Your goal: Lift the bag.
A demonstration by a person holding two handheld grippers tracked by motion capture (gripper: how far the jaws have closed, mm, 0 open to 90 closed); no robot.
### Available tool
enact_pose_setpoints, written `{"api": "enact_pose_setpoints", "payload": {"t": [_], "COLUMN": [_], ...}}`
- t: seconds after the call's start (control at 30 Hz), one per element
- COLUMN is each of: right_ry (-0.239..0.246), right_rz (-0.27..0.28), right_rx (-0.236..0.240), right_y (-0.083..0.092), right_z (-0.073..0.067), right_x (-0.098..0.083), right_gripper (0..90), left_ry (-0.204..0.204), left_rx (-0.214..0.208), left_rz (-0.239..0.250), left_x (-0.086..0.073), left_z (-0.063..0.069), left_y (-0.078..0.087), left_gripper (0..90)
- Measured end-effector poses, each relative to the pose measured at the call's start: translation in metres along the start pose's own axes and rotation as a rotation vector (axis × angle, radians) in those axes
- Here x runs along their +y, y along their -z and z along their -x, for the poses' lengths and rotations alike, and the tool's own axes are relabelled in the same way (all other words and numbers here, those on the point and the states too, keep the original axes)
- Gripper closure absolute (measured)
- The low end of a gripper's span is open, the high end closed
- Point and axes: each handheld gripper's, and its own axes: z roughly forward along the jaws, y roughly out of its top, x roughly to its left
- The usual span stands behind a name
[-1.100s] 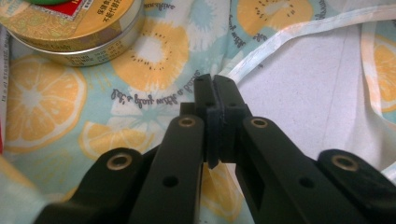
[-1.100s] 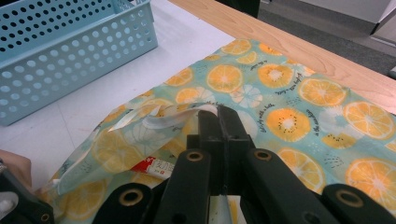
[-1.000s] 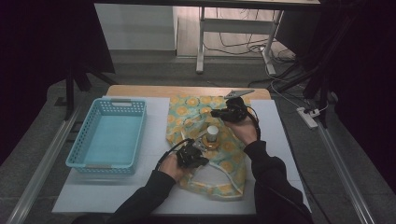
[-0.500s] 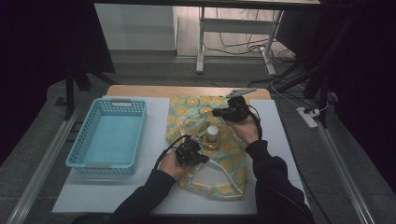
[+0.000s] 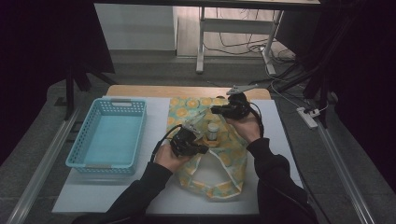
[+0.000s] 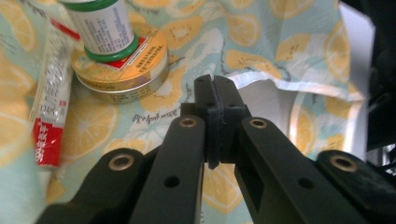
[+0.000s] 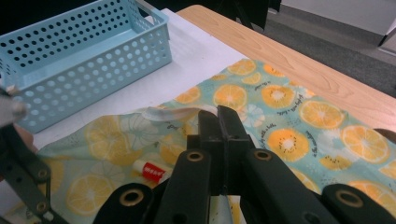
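Floppy lemon-print cloth bag [image 5: 224,156] looks light, so we'd pinch its hem beside the tin [image 6: 122,70]; left gripper [image 6: 215,91] and right gripper [image 7: 218,122] are both closed, empty.

The printed cloth bag [image 6: 275,42] looks soft and matt. The round tin [image 6: 123,70] is glossy metal, the basket [image 7: 84,56] perforated smooth plastic, the worktop [image 7: 289,65] edge bare wood.
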Motion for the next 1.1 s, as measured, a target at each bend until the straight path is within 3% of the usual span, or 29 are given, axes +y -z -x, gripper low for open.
{"api": "enact_pose_setpoints", "payload": {"t": [0.27, 0.63, 1.1], "right_ry": [0.022, 0.04, 0.07], "right_rz": [0.009, 0.017, 0.029], "right_rx": [0.012, 0.019, 0.029], "right_y": [0.008, 0.017, 0.028], "right_z": [-0.008, -0.014, -0.026], "right_x": [0.01, 0.018, 0.035], "right_gripper": [90.0, 90.0, 90.0], "left_ry": [-0.013, -0.019, -0.054], "left_rx": [0.006, 0.003, 0.04], "left_rz": [0.05, 0.11, 0.194], "left_x": [0.014, 0.027, 0.058], "left_z": [0.0, 0.001, 0.005], "left_y": [0.026, 0.049, 0.093], "left_gripper": [90.0, 90.0, 90.0]}}
